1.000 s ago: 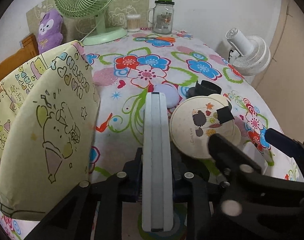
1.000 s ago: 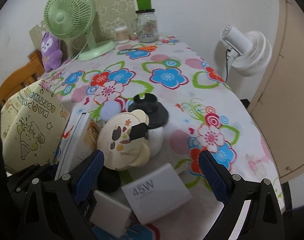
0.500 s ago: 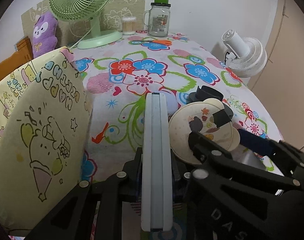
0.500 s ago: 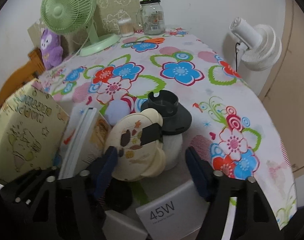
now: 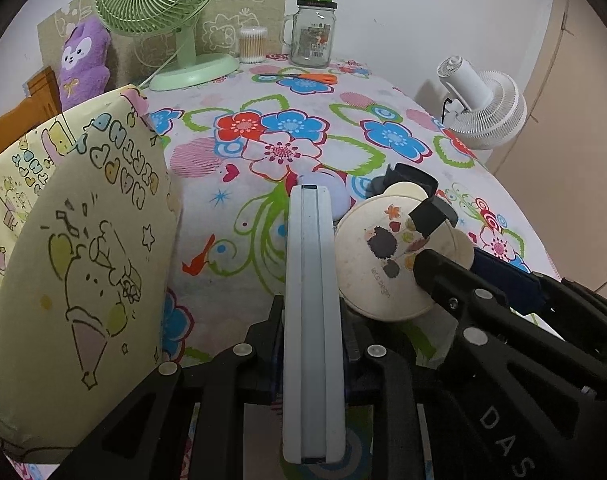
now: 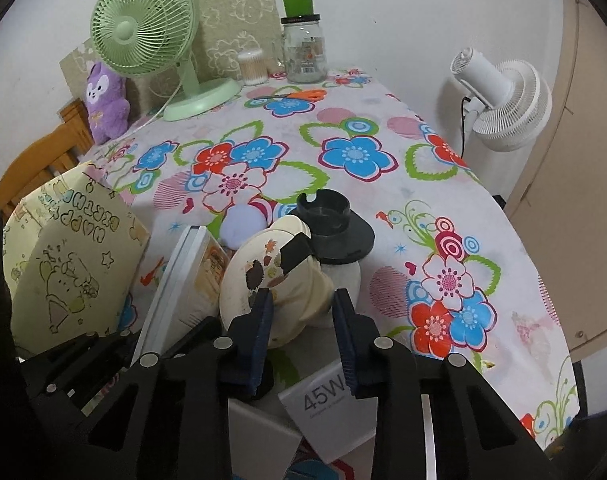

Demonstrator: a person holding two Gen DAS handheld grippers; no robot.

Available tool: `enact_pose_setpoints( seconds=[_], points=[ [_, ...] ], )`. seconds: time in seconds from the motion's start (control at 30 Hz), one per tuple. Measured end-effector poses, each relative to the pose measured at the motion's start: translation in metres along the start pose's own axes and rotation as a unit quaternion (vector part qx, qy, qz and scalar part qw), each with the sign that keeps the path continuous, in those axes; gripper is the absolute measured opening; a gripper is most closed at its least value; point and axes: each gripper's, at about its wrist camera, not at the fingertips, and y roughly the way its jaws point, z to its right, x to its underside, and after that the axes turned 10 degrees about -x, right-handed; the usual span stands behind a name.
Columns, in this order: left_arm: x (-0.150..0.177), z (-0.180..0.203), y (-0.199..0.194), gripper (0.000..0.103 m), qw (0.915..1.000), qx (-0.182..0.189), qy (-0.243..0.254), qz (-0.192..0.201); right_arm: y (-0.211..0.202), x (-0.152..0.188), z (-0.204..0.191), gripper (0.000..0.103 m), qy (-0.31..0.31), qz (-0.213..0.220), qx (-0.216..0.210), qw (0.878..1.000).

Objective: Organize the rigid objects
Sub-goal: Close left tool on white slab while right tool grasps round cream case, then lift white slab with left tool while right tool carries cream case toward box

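Observation:
My left gripper is shut on a flat grey-white box, held edge-on above the flowered tablecloth. The same box shows a picture on its face in the right wrist view. To its right lies a cream round container with a hedgehog picture on its lid. My right gripper straddles it and its jaws are closing. The blue pads stand close on both sides, and a thin gap still shows on the right. In the left wrist view the right gripper reaches in beside the container.
A yellow gift bag stands at the left. Behind the container sit a black cap on a white cylinder and a lavender ball. White boxes lie under my right gripper. A green fan, a jar and scissors are at the far end.
The right gripper's jaws have narrowed from wide apart to close around the cream container, and it has edged in toward it. The left gripper and its box have stayed put.

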Motion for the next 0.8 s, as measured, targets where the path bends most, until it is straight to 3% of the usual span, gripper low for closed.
enact_pose_setpoints(
  seconds=[0.17,0.47,0.7,0.8],
  points=[
    [0.002,-0.001,-0.001,0.02,1.0,0.001,0.005,-0.002,-0.009,0.0,-0.005,0.028,-0.003,0.009,-0.004,1.0],
    [0.001,-0.006,0.001,0.02,1.0,-0.002,0.009,-0.003,-0.004,-0.008,-0.011,0.027,-0.002,0.019,-0.016,1.0],
    [-0.002,-0.006,0.003,0.021,0.9998,-0.002,0.017,-0.004,0.012,-0.018,-0.004,0.034,0.015,0.01,-0.01,1.0],
    [-0.002,-0.006,0.003,0.02,0.9998,0.003,0.019,-0.004,0.021,-0.019,-0.004,0.044,0.01,0.0,0.004,1.0]
  ],
)
